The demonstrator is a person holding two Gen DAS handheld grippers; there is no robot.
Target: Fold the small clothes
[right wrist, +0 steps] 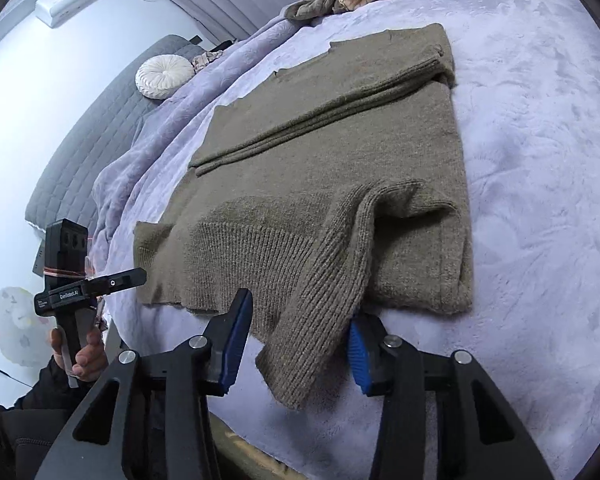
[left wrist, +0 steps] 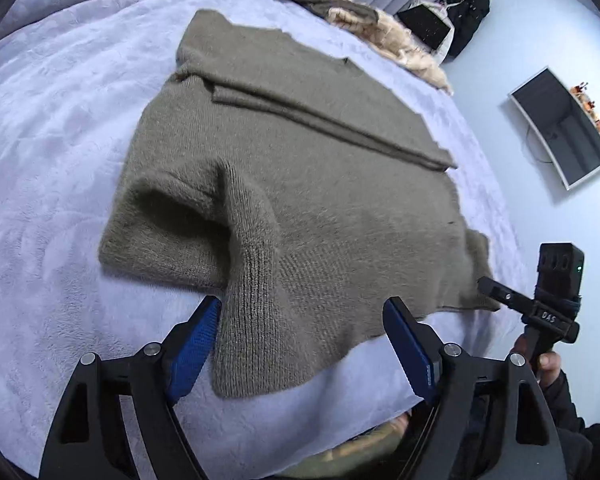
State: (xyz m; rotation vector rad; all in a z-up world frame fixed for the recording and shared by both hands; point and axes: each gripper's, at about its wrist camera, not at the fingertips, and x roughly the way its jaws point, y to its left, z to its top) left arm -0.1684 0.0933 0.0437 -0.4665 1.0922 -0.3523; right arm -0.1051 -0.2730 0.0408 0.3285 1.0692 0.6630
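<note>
An olive-brown knitted sweater (left wrist: 300, 168) lies spread flat on a pale lavender plush blanket (left wrist: 52, 128) that covers a bed. Its ribbed sleeve (left wrist: 252, 304) is folded across the body and runs toward the near edge of the bed. The left gripper (left wrist: 300, 344), with black arms and blue pads, has its fingers released and spread wide, and the sleeve's cuff lies loose between them with no pad pressing on it. In the right wrist view, the right gripper (right wrist: 300, 344) is also released, its blue pads apart on either side of the same sleeve (right wrist: 320, 300). A hand (right wrist: 86, 356) grips the other gripper's black handle at the left. A heap of beige and brown clothes (left wrist: 364, 28) sits at the blanket's far edge.
</note>
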